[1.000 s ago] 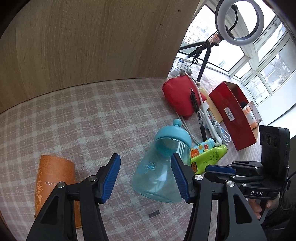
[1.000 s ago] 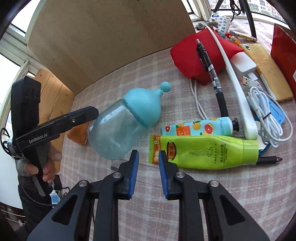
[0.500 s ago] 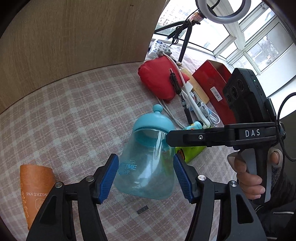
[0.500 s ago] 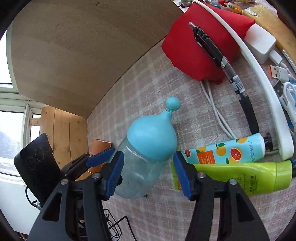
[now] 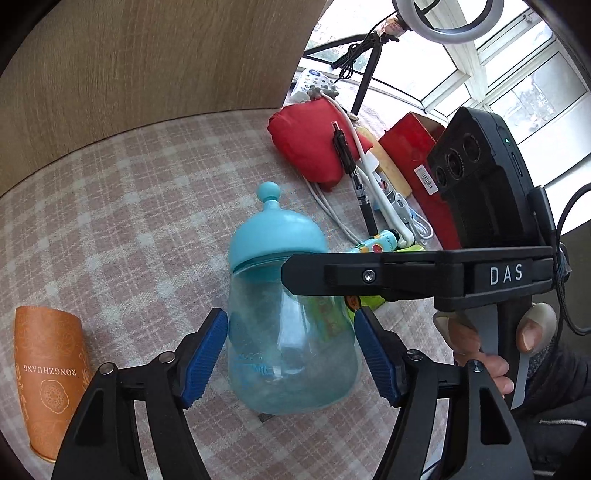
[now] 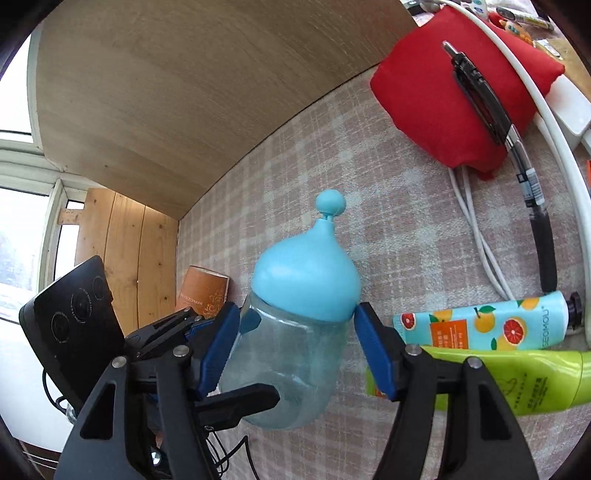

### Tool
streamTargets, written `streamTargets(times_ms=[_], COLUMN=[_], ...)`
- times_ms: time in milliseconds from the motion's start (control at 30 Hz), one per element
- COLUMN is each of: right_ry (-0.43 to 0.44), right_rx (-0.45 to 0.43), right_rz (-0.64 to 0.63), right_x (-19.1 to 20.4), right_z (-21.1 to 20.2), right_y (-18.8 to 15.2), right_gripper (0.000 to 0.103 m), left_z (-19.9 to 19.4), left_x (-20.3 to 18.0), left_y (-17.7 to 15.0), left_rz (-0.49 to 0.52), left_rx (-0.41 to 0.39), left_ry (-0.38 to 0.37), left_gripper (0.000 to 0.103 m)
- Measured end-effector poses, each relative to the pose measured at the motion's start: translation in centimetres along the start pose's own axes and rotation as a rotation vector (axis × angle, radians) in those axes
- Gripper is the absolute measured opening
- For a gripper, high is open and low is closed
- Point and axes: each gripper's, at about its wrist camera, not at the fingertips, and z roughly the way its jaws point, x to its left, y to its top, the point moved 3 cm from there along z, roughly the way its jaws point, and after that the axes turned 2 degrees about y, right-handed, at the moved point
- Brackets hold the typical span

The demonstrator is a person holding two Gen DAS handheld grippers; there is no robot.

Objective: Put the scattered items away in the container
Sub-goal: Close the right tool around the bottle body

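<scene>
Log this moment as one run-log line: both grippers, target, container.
left gripper: open, jaws just opening, straddling bottle base | right gripper: open, just opening, straddling bottle below cap | bottle: lying on cloth | red box: beyond, bottle not in

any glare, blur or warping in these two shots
Left wrist view: the windows behind the ring light blow out white, and the wooden panel bows from fisheye warp. Right wrist view: the blue bottle is sharp, with dark corner vignetting.
</scene>
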Motion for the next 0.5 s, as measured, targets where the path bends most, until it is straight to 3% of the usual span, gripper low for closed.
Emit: streamTargets(times_ms=[133,367,500], right_ry=[-0.027,-0.105,-0.089], right_rx=[-0.025,-0.08,-0.082], right_rz=[-0.163,-0.478,-0.55], right_x=[2.4,5.7,6.1], right_z=[-0.9,-2.2,-2.5], right_y=[-2.1,-7.9,-10.7], right_gripper=[0.055,0.053,0.053], left_z=[-1.2,-2.6,-3.2], left_x=[-0.7,-3.5,-4.5], left_y=[-1.9,-7.7,-10.8], left_rz=[-0.006,-0.009,-0.038], left_rx=[-0.035,-0.131,-0.184], left_ry=[0.014,0.061,0.06], left_gripper=[0.068,0.067,0.067])
